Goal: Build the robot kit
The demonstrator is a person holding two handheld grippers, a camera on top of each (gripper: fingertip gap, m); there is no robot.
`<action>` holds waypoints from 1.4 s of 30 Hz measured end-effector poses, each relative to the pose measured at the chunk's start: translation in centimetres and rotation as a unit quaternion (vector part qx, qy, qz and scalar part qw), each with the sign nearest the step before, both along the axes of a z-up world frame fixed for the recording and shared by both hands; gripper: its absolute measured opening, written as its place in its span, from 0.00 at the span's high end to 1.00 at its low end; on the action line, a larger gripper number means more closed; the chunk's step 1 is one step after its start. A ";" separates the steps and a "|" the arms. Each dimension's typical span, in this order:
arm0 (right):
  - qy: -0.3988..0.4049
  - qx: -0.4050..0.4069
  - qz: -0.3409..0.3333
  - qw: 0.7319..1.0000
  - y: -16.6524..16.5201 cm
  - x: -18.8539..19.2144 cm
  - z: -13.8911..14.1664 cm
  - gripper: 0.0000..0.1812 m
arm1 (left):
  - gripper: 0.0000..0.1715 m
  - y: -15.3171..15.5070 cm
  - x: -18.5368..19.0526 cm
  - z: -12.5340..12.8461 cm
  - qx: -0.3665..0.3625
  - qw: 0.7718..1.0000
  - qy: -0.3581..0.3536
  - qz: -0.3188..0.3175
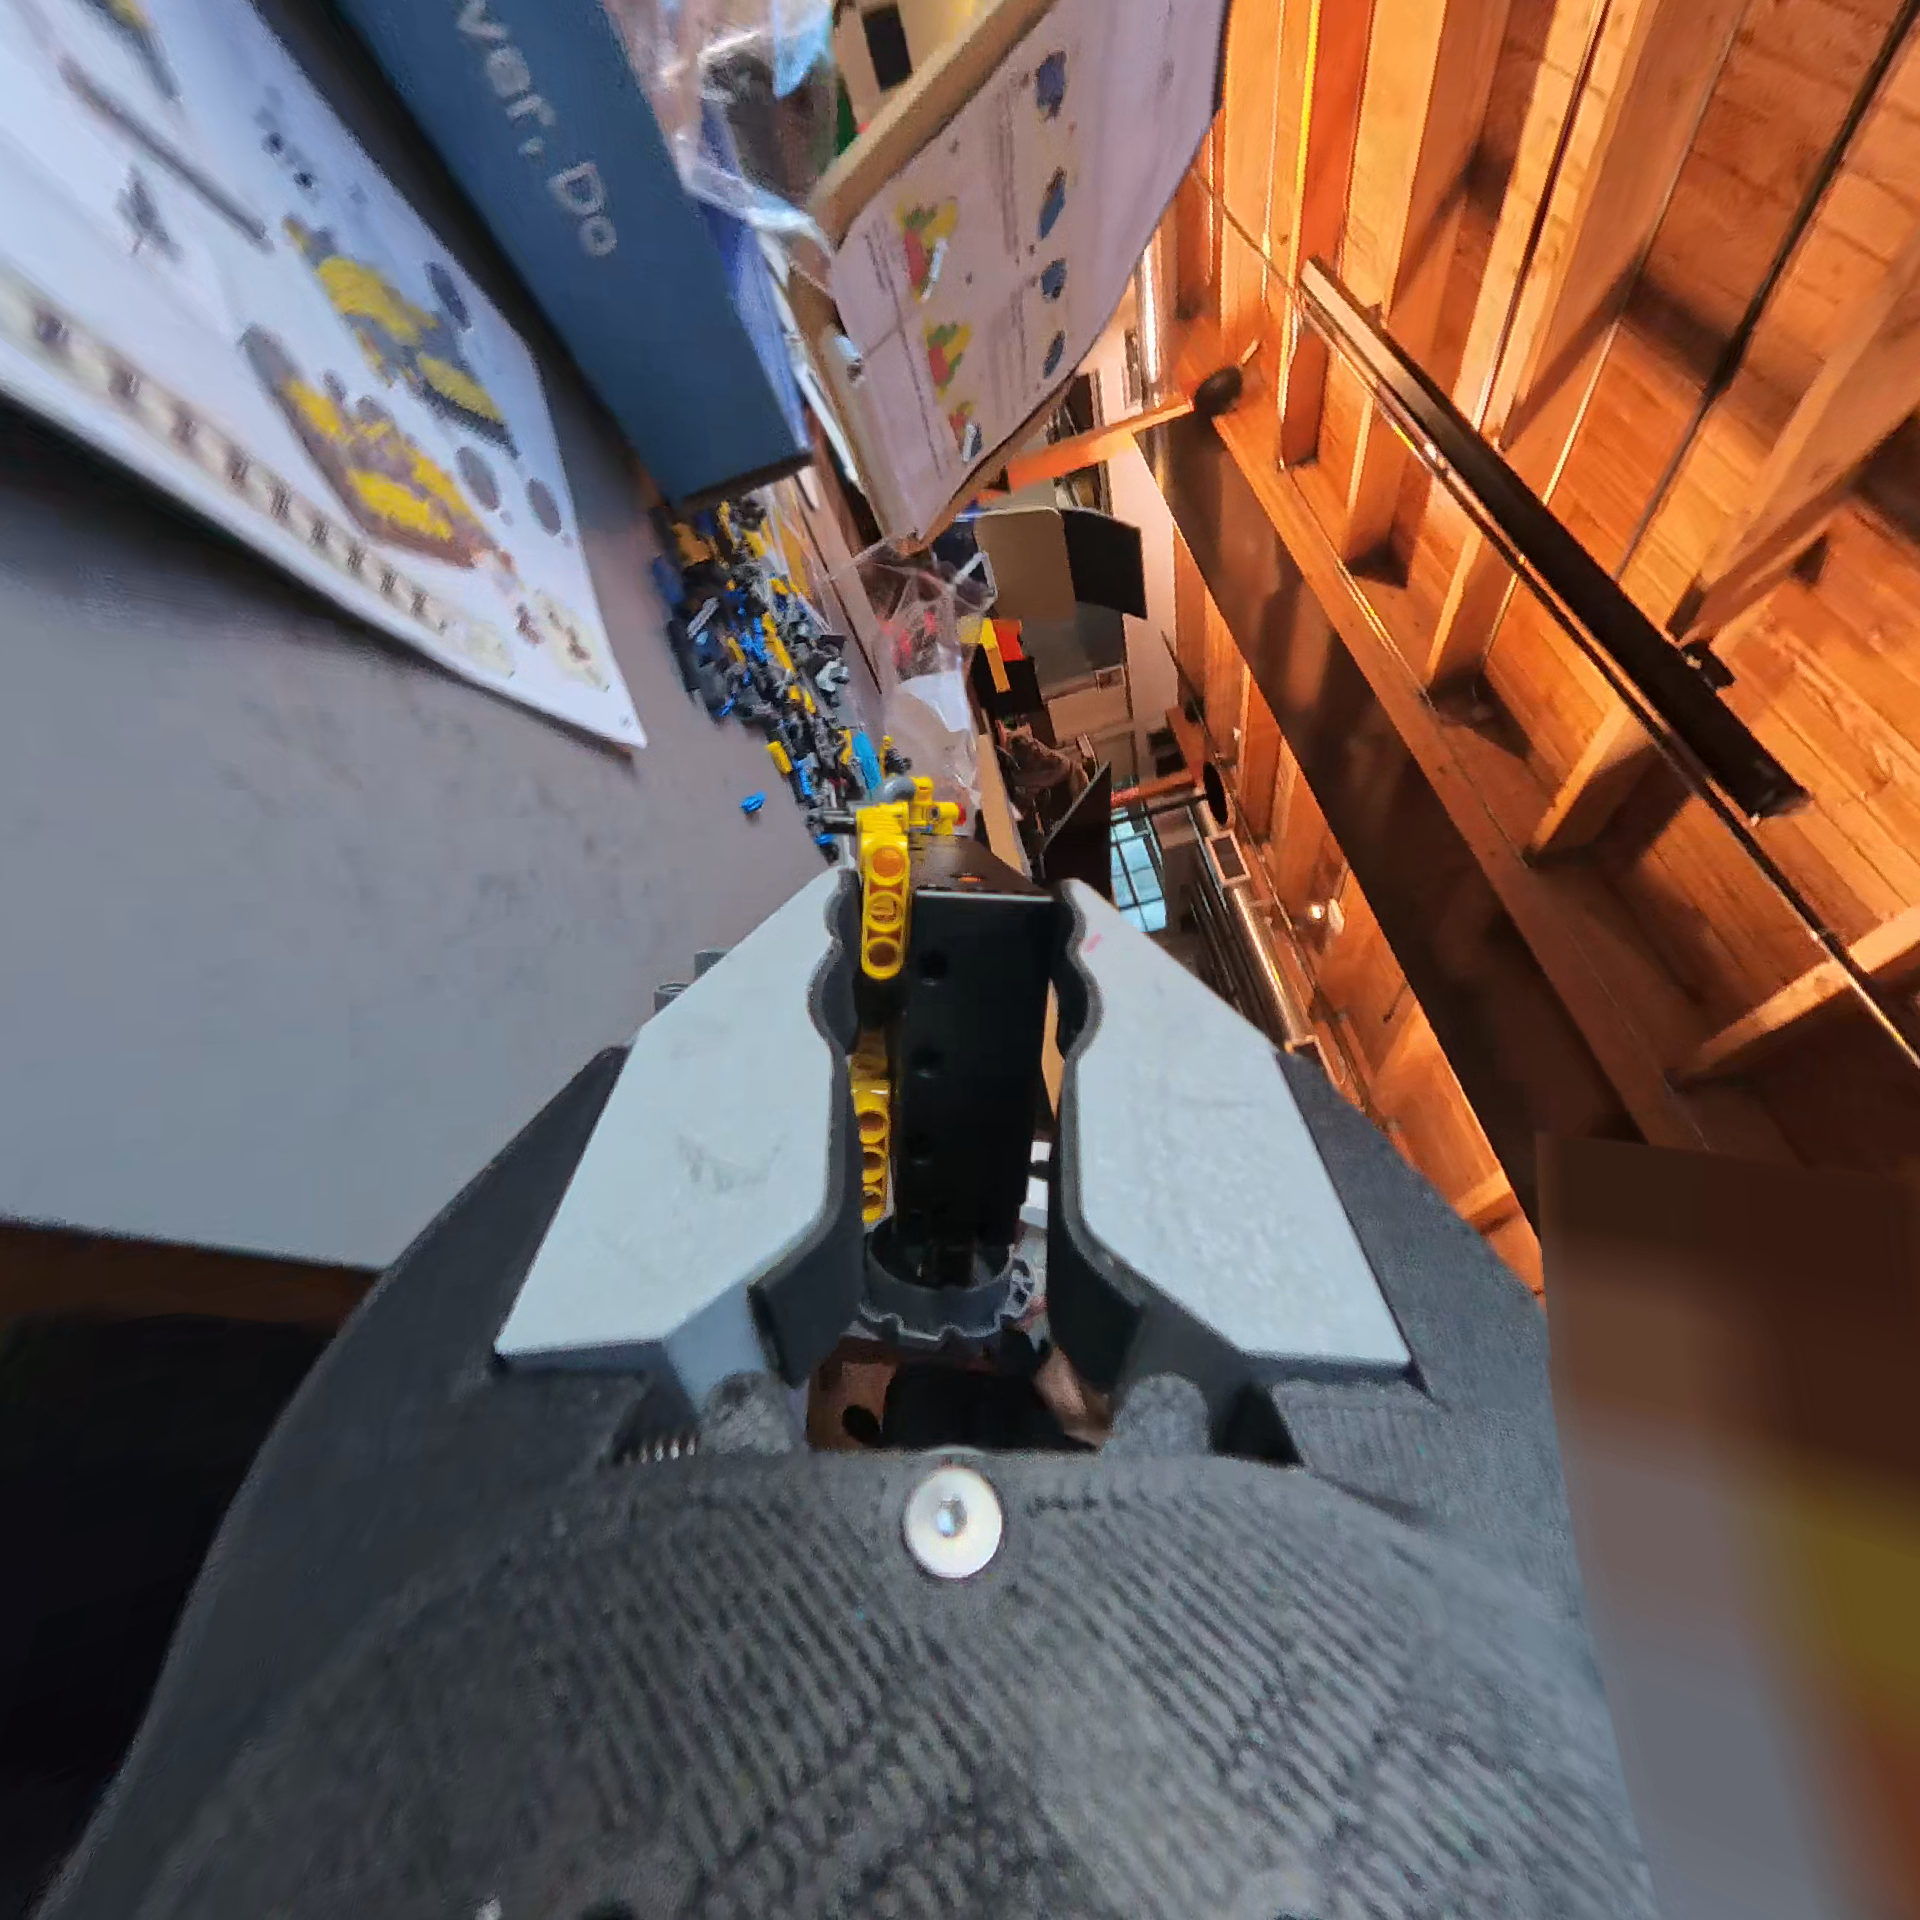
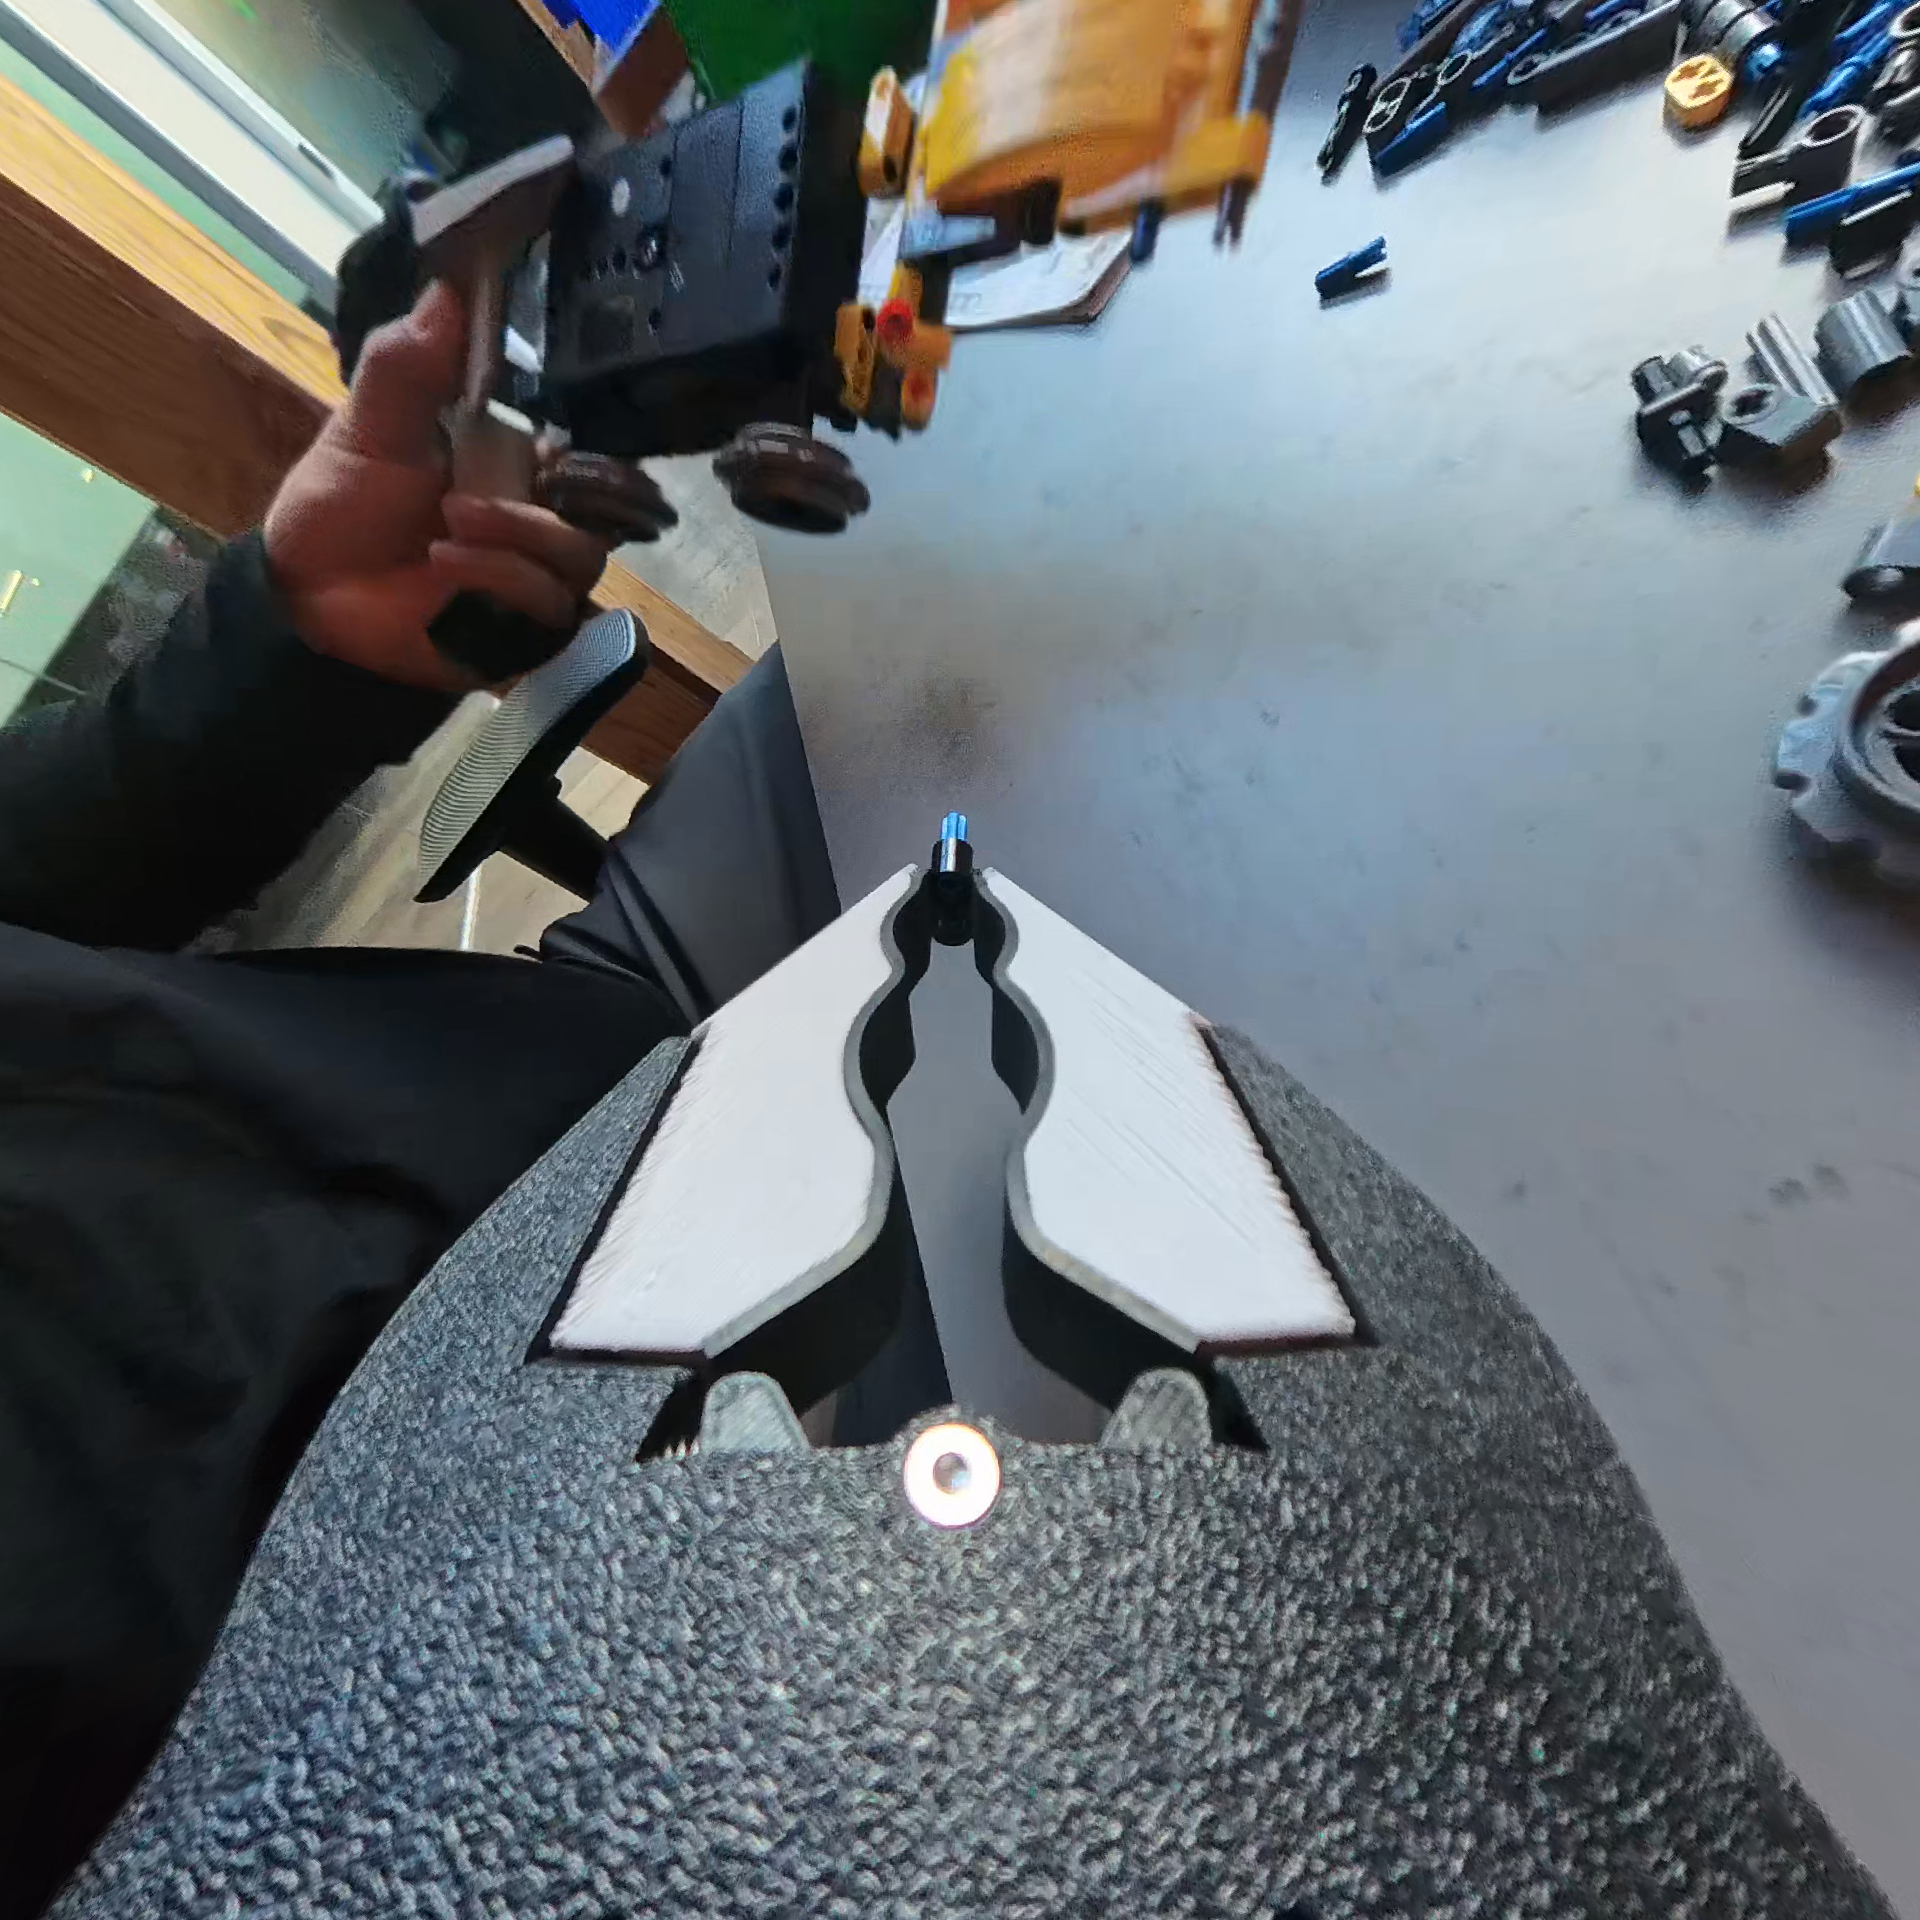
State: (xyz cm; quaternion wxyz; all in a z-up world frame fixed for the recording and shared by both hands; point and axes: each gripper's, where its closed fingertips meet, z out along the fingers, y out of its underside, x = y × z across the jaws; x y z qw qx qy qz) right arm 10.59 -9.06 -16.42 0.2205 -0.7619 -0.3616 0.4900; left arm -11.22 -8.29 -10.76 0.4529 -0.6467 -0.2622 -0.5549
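Note:
My left gripper [image 1: 951, 904] is shut on a black and yellow toy-brick assembly [image 1: 961, 1039], held tilted above the grey table [image 1: 312, 935]. A yellow holed beam [image 1: 885, 914] sits on its left side. In the right wrist view the same assembly [image 2: 707, 260] shows at the upper left, with two dark wheels [image 2: 790, 478] beneath it, gripped by the other gripper in a person's hand [image 2: 384, 488]. My right gripper [image 2: 951, 883] is shut on a small black and blue pin [image 2: 950, 857], held over the table's near edge.
An open instruction booklet [image 1: 312, 364] and a blue box [image 1: 603, 239] lie on the table. A pile of loose blue, black and yellow pieces [image 1: 758, 644] lies beyond; more pieces [image 2: 1766, 260] and a grey gear [image 2: 1860, 758] lie at right. Wooden beams [image 1: 1558, 520] fill the right. Some 25 centimetres of space lies between my two pairs of fingers. Between my right fingertips and the grey gear [image 2: 1860, 758] there is roughly 12 centimetres.

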 end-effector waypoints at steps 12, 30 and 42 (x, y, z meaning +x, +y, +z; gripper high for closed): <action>-0.004 0.012 0.000 1.000 0.6 -2.6 0.5 0.96 | 0.81 -0.2 2.3 -2.6 -0.006 0.999 -0.025 0.040; -0.099 0.036 -0.022 0.994 7.5 -5.8 -1.9 0.96 | 0.93 -3.4 10.7 -1.4 -0.022 0.988 -0.117 -0.097; -0.150 0.112 -0.029 0.982 9.8 -4.0 -0.3 0.96 | 0.98 -4.3 19.2 -3.9 -0.045 0.960 -0.089 -0.263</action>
